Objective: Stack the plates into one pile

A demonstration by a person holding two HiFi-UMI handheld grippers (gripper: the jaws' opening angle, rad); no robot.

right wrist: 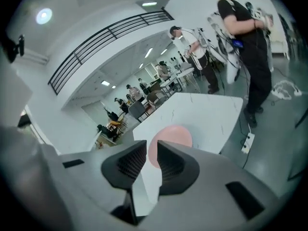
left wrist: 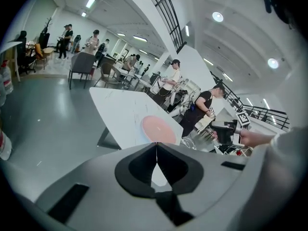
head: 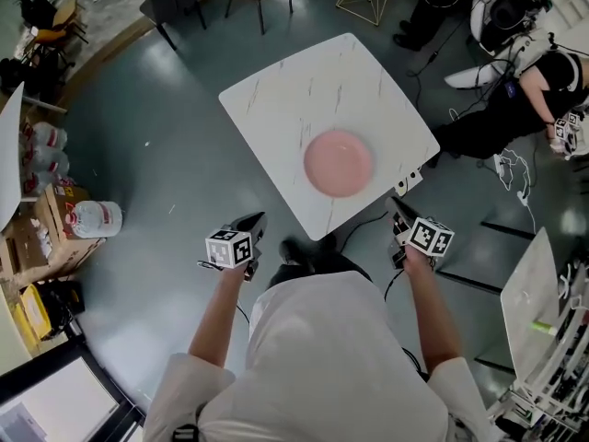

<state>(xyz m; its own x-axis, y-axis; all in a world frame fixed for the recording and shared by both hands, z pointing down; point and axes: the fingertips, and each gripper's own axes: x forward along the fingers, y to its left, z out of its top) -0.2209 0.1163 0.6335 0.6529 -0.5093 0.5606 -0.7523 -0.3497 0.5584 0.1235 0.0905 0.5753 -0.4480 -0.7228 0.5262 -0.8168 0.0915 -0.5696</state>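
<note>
A pink plate [head: 339, 162] lies on the white marble-look table [head: 304, 90], near its front corner; I cannot tell whether more plates lie under it. Both grippers hang off the table's near edge, above the floor. My left gripper [head: 253, 221] is to the lower left of the plate, with its jaws together and nothing in them [left wrist: 156, 144]. My right gripper [head: 398, 208] is to the lower right, its jaws a small gap apart and empty [right wrist: 151, 146]. The plate [left wrist: 159, 129] shows beyond the jaws in the left gripper view, and the plate [right wrist: 171, 137] shows likewise in the right gripper view.
A power strip [head: 409, 180] and cable lie on the floor by the table's right corner. Dark chairs [head: 175, 3] stand at the back. Cardboard boxes and water bottles [head: 92, 219] sit at the left. A person in black [head: 515, 90] stands at the right.
</note>
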